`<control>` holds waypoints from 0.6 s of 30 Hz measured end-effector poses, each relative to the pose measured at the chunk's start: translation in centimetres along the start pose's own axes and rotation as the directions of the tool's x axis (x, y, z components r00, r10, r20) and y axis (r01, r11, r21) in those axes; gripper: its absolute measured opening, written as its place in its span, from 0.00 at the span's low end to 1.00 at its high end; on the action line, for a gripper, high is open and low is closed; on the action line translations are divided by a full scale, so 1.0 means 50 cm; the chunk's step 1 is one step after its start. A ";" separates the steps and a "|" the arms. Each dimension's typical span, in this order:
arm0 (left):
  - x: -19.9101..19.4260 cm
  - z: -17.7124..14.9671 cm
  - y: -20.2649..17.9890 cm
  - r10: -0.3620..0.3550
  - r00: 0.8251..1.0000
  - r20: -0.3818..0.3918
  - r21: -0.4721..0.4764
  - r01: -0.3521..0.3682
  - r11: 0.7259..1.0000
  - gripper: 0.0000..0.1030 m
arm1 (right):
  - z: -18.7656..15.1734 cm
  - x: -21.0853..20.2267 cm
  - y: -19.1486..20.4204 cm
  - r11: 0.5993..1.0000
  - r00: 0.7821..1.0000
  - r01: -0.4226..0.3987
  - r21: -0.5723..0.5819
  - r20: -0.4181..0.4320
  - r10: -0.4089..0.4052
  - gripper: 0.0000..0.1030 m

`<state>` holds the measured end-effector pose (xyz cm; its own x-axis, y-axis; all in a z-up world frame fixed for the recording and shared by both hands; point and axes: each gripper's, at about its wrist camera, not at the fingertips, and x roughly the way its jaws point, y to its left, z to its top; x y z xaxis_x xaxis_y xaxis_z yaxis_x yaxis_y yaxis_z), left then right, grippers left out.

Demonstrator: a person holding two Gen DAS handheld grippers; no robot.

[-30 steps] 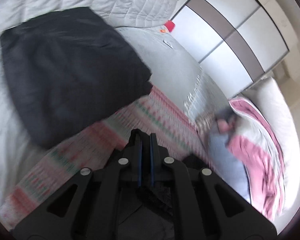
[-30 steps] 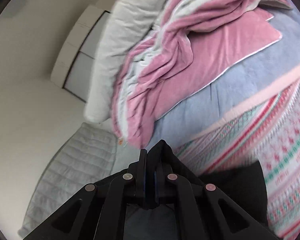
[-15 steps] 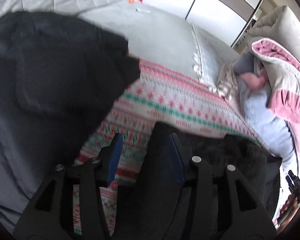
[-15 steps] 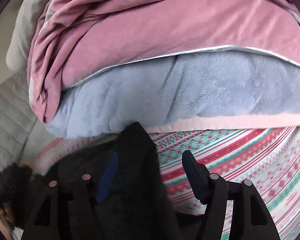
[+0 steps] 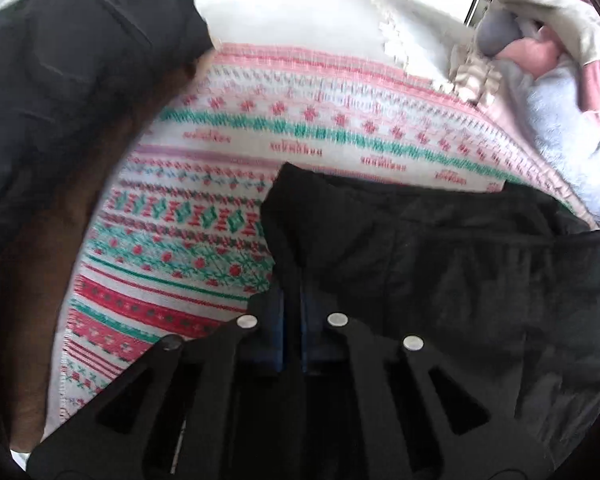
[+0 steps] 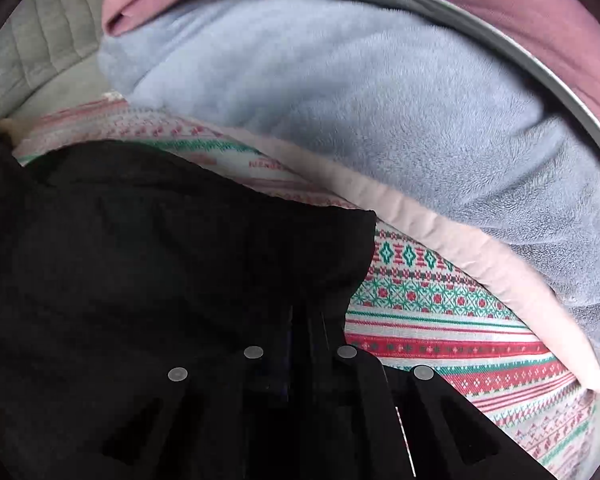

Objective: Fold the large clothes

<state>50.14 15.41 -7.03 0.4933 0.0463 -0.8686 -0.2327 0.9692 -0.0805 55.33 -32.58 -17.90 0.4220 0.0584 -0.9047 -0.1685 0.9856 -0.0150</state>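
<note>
Item: black garment [image 5: 440, 264], large, dark fabric, partly bunched. Location: on the bed, lying over a patterned blanket [image 5: 236, 184] with red, green and white bands.

Orientation: in the left wrist view the garment spreads from the left tongs [image 5: 293, 300] away to the right; its upper edge runs across the blanket. In the right wrist view the same cloth [image 6: 148, 264] spreads from the right tongs [image 6: 306, 320] to the left. Judged from both views, the long axis runs between the two tongs, each at one end, neither nearer than the other. The coming fold likely turns on keeping that edge taut between them.

Left tongs: closing, blades nearly together, a fold of black fabric nipped between the blue pads at the garment's left corner.

Right tongs: pressed together, black fabric caught between the blades near the garment's right corner; the tips are dark against the cloth and hard to make out.

Adjacent: second dark garment [image 5: 72, 80] at far left of the blanket; blue fleece [image 6: 340, 92] and pink fleece [image 6: 520, 4] piled beyond the blanket's edge.
</note>
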 end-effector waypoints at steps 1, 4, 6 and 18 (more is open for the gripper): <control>-0.016 -0.001 0.006 0.000 0.999 0.032 -0.006 0.000 1.000 0.06 | -0.003 -0.017 -0.010 1.000 0.999 -0.004 0.027 0.042 0.003 0.04; -0.072 0.020 0.032 -0.034 0.988 0.149 -0.071 0.045 0.996 0.06 | -0.002 -0.094 -0.070 0.984 0.983 -0.038 0.176 0.185 0.005 0.04; -0.097 0.042 0.043 -0.054 0.981 0.185 -0.128 0.079 0.989 0.06 | 0.012 -0.144 -0.097 0.972 0.968 -0.041 0.230 0.249 -0.018 0.03; 0.024 0.098 0.030 0.295 0.936 0.191 -0.152 -0.269 0.951 0.00 | 0.050 0.014 -0.139 0.918 0.994 0.027 0.395 0.090 -0.067 0.03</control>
<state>54.51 18.10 -5.78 0.5529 0.3755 -0.7438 -0.4815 0.8725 0.0826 59.04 -38.99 -17.38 0.5110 0.0058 -0.8596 0.2082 0.9694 0.1303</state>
